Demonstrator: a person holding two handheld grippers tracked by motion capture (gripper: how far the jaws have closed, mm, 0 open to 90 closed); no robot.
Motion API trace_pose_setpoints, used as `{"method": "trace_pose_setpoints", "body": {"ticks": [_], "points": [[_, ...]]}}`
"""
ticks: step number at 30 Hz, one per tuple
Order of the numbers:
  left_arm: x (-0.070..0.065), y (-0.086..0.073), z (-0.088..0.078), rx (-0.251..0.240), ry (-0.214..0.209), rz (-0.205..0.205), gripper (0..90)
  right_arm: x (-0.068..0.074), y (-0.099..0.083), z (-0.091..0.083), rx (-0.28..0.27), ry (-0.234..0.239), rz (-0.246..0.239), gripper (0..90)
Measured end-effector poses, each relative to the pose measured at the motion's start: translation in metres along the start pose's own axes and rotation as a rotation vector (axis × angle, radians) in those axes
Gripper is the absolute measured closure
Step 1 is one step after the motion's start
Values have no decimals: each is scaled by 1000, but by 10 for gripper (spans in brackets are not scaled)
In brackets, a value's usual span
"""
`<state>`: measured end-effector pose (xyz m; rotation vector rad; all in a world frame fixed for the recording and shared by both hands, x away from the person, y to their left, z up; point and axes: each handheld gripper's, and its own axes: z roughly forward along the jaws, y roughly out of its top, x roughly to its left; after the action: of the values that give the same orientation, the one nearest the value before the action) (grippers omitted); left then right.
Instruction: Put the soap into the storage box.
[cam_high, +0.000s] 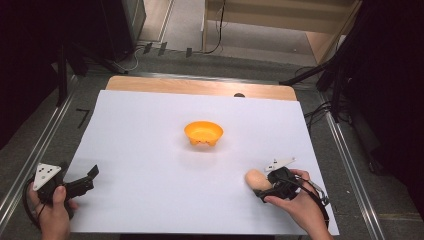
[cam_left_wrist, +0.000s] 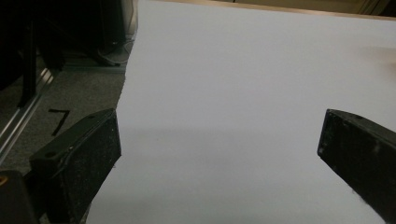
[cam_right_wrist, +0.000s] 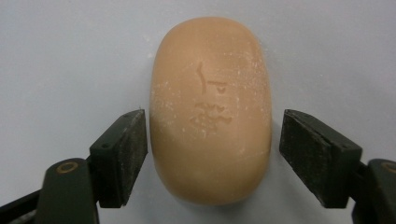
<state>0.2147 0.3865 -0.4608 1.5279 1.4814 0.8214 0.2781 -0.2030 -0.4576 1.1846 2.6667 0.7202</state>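
Observation:
A tan oval bar of soap (cam_right_wrist: 210, 112) with a stamped mark lies flat on the white sheet (cam_high: 150, 150), near its front right corner (cam_high: 256, 179). My right gripper (cam_high: 262, 185) straddles its near half (cam_right_wrist: 212, 154). The left pad sits right at the soap's side and the right pad stands a small gap off it, so the jaws are open around the bar. An orange bowl (cam_high: 203, 132) stands in the middle of the sheet, well beyond the soap. My left gripper (cam_high: 91, 179) rests at the sheet's front left edge, jaws wide open (cam_left_wrist: 219, 140) with nothing between them.
The white sheet covers a wooden tabletop (cam_high: 200, 86) whose far strip shows. Grey floor with metal rails (cam_high: 30, 150) runs along both sides. Dark stands and cables (cam_high: 320, 80) crowd the far corners.

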Motion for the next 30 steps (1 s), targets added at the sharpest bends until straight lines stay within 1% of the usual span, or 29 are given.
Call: {"method": "trace_pose_setpoints", "body": {"ticks": [2,4,6,7,8,9,10,12,14,15,16,19,21,24,28,30], "points": [[0,0,0,1,-1,0,2,1,1,3,4,-5,-4,269],[0,0,0,0,-1,1,2,4,2,7,9,-29,-16,262],[0,0,0,2,0,1,2,4,3,7,4,-30,-16,284],[0,0,0,2,0,1,2,3,3,7,6,-25,-3,310],[0,0,0,2,1,2,2,1,4,7,5,-25,-4,326],[0,0,0,2,1,3,2,0,4,7,8,-19,5,327],[0,0,0,2,1,3,2,0,5,8,6,-21,-1,327],[0,0,0,2,0,2,2,3,4,8,3,-37,2,329],[0,0,0,3,1,2,2,4,3,8,2,-41,2,330],[0,0,0,2,0,4,2,4,4,8,11,-41,14,331],[0,0,0,1,0,4,2,3,5,8,14,-38,16,331],[0,0,0,2,-1,2,2,4,7,8,27,-48,24,329],[0,0,0,4,-3,4,2,5,7,8,26,-57,45,328],[0,0,0,7,-5,4,2,5,7,9,20,-56,39,329],[0,0,0,4,-6,4,2,5,10,8,43,-51,32,334],[0,0,0,6,-7,3,2,4,11,8,46,-48,19,335]]}}
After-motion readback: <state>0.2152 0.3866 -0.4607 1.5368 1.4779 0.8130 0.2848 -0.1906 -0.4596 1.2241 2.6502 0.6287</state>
